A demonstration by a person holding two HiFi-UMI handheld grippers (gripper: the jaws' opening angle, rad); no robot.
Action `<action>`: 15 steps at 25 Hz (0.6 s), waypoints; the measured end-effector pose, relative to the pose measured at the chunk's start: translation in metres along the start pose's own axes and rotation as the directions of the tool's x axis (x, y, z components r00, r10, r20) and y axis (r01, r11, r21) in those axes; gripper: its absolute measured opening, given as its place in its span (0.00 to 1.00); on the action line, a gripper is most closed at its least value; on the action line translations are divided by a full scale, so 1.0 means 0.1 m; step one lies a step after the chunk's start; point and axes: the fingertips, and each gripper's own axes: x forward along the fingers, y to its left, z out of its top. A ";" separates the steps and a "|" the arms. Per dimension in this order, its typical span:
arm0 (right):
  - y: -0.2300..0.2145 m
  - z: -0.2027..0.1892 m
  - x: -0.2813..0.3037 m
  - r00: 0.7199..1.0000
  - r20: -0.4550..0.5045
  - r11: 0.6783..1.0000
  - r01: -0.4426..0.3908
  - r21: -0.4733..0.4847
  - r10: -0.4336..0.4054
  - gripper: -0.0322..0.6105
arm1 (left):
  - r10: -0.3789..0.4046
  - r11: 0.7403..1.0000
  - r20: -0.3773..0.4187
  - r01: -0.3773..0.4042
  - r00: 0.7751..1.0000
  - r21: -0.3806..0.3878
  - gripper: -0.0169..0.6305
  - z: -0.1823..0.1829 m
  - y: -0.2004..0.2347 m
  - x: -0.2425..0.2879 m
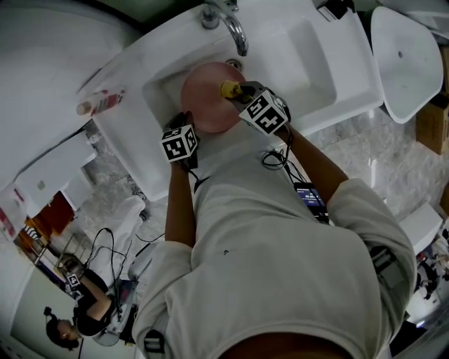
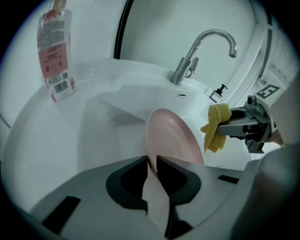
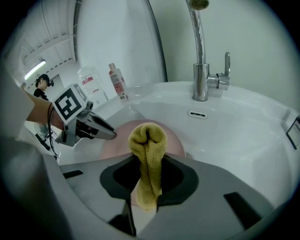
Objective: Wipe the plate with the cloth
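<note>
A pink plate (image 1: 207,98) (image 2: 171,138) (image 3: 112,145) stands on edge inside the white sink basin (image 1: 295,52). My left gripper (image 1: 184,126) (image 2: 152,164) is shut on the plate's near rim. A folded yellow cloth (image 1: 229,89) (image 2: 214,127) (image 3: 147,159) is pinched in my right gripper (image 1: 242,92) (image 3: 149,180), which is shut on it. The cloth hangs just beside the plate's face, at its right edge in the head view. I cannot tell whether cloth and plate touch.
A chrome tap (image 1: 228,21) (image 2: 206,49) (image 3: 202,56) rises at the back of the basin. A clear bottle with a red label (image 1: 98,104) (image 2: 55,56) stands on the sink's left rim. A second white basin (image 1: 407,63) lies to the right. Another person (image 1: 81,315) sits below left.
</note>
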 end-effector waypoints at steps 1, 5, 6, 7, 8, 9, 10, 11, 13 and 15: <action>-0.05 -0.02 0.02 1.000 -0.007 1.000 0.005 0.006 -0.005 0.18 | 0.003 1.000 0.002 -0.003 1.000 0.023 0.14 0.03 -0.02 -0.03; -0.28 -0.10 0.18 0.997 -0.059 0.997 0.053 0.059 -0.050 0.18 | 0.010 0.994 0.016 -0.012 1.000 0.104 0.14 0.12 -0.06 -0.18; -0.35 -0.11 0.23 0.996 -0.062 0.995 0.067 0.076 -0.063 0.18 | 0.017 0.992 0.020 -0.019 1.000 0.121 0.14 0.14 -0.07 -0.22; -0.40 -0.10 0.28 0.996 -0.061 0.993 0.077 0.094 -0.071 0.18 | 0.023 0.990 0.024 -0.026 0.999 0.136 0.14 0.15 -0.07 -0.25; -0.44 -0.09 0.32 0.995 -0.060 0.990 0.081 0.113 -0.074 0.18 | 0.028 0.988 0.027 -0.032 0.999 0.150 0.14 0.16 -0.08 -0.27; -0.46 -0.06 0.36 0.995 -0.060 0.988 0.082 0.127 -0.075 0.18 | 0.031 0.986 0.030 -0.036 0.999 0.161 0.14 0.17 -0.08 -0.29; -0.47 -0.05 0.41 0.995 -0.063 0.987 0.084 0.134 -0.077 0.18 | 0.033 0.985 0.033 -0.038 0.999 0.170 0.14 0.18 -0.09 -0.31; -0.48 -0.04 0.45 0.994 -0.075 0.987 0.088 0.133 -0.078 0.18 | 0.033 0.983 0.036 -0.039 0.999 0.178 0.14 0.19 -0.09 -0.33; -0.48 -0.05 0.54 0.991 -0.109 0.988 0.096 0.121 -0.083 0.18 | 0.031 0.979 0.043 -0.039 0.999 0.198 0.14 0.22 -0.11 -0.36; -0.48 -0.07 0.63 0.988 -0.132 0.989 0.101 0.112 -0.085 0.19 | 0.031 0.973 0.049 -0.041 0.998 0.228 0.14 0.24 -0.15 -0.38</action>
